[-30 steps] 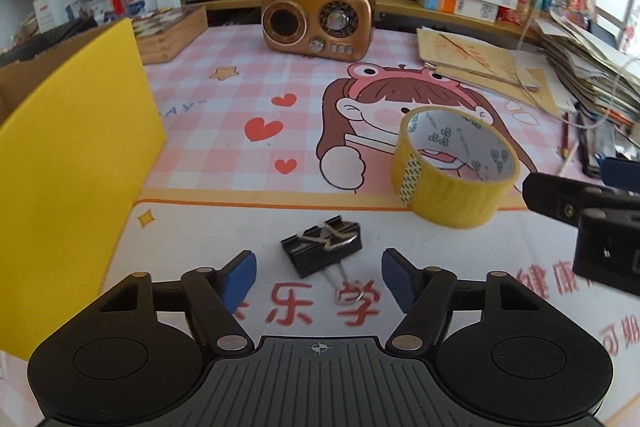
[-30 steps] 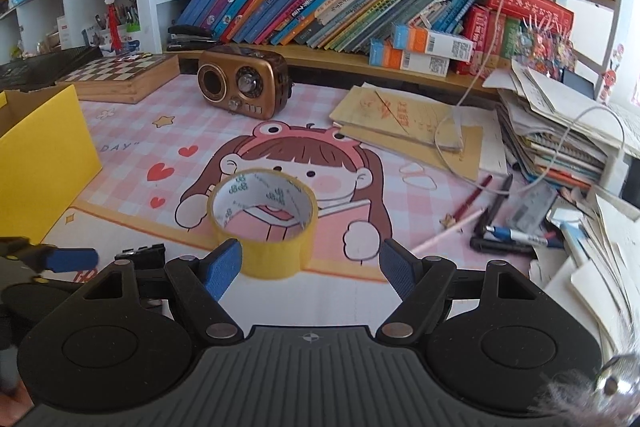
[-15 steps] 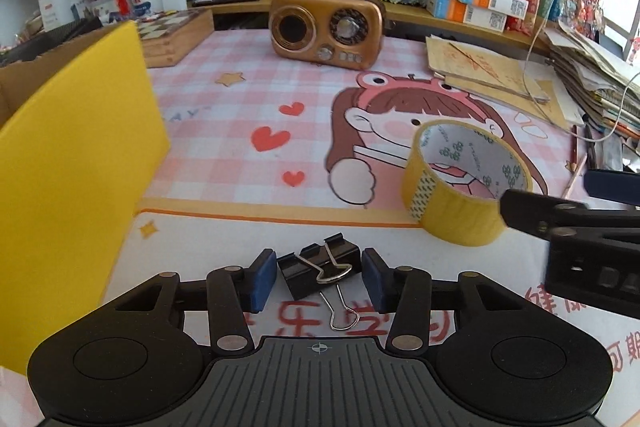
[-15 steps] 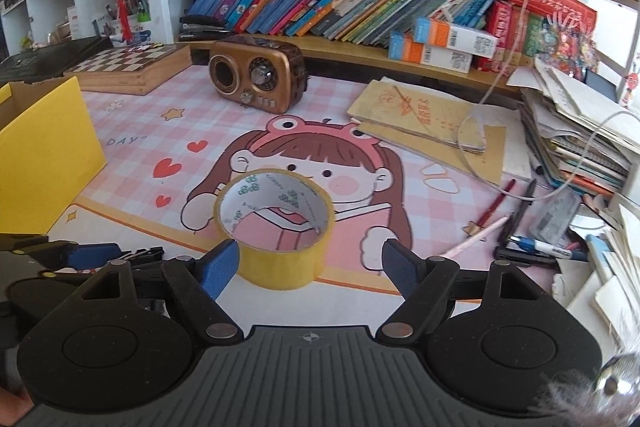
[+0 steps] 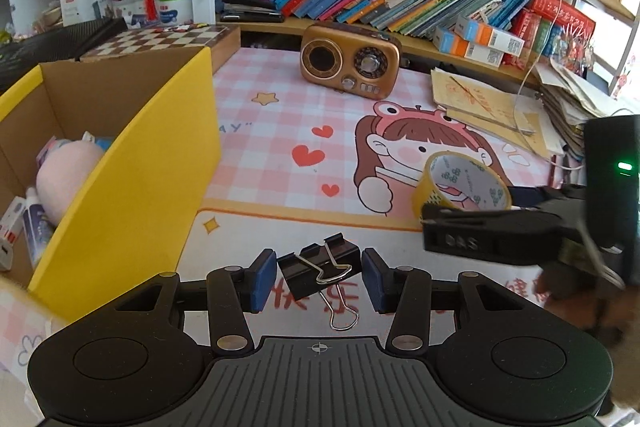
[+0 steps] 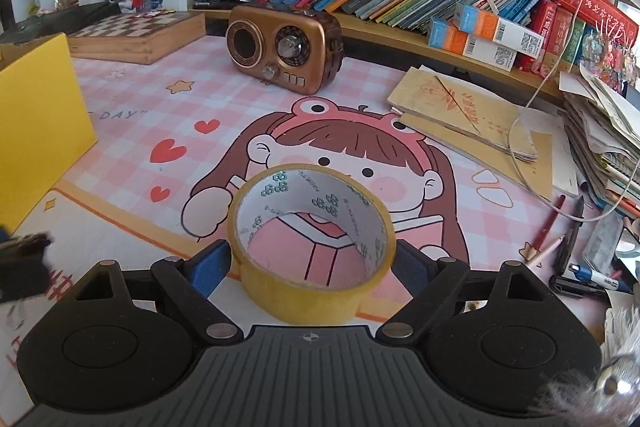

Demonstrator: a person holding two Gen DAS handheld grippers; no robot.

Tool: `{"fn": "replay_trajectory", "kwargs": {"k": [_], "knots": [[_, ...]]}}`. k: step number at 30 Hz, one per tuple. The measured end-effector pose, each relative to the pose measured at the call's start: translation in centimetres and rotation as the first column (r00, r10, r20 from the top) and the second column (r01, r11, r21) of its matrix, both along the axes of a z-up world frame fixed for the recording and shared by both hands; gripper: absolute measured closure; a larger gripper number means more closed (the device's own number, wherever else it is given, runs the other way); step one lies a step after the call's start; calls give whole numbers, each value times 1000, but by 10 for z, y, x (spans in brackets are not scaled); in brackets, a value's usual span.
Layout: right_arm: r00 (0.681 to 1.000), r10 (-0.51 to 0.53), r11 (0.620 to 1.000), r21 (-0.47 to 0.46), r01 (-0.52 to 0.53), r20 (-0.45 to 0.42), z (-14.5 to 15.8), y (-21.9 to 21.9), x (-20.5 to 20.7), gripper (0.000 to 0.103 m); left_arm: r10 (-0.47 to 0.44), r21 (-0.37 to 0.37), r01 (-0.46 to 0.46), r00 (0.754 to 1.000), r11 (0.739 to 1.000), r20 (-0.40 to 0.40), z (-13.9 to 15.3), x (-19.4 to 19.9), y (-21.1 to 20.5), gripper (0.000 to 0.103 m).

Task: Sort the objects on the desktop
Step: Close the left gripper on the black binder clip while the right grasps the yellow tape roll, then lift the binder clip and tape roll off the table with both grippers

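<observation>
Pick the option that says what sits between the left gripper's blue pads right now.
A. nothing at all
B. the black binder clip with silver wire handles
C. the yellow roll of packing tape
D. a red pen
B: in the left wrist view the black binder clip with silver wire handles is clamped between the pads of the left gripper, while the yellow roll of packing tape sits at the right gripper.

The pink desk mat (image 6: pixel 132 115) reads "DAY" at its far left; red Chinese characters, partly hidden, mark its near edge.

box (image 5: pixel 132 163) left of mat | radio (image 5: pixel 350 65) behind tape roll (image 6: pixel 312 243) | binder clip (image 5: pixel 318 265) between box, tape roll
</observation>
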State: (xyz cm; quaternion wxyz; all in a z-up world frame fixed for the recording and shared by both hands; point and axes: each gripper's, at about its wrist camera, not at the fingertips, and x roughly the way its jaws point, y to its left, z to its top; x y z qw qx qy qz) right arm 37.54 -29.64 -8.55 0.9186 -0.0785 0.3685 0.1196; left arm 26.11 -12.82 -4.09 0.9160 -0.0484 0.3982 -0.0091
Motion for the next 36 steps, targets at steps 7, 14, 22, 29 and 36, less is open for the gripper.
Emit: {"fn": "replay_trajectory", "kwargs": {"k": [7, 14, 22, 29, 36], "knots": [[1000, -9, 1000, 0, 9, -23, -10, 3, 9, 16, -6, -10, 6, 1000, 1000, 20, 9, -8, 3, 58], [1000, -10, 999, 37, 11, -13, -5, -2, 4, 17, -28, -19, 29, 999, 999, 45, 19, -15, 4, 58], [999, -32, 995, 99, 32, 7, 22, -7, -28, 17, -45, -37, 48, 996, 998, 81, 30, -27, 5, 58], [998, -45, 989, 143, 40, 35, 50, -12, -72, 17, -53, -67, 61, 991, 996, 122, 42, -47, 14, 58], [997, -65, 983, 175, 55, 52, 74, -11, -119, 17, -50, -98, 66, 986, 993, 157, 54, -71, 31, 58]]}}
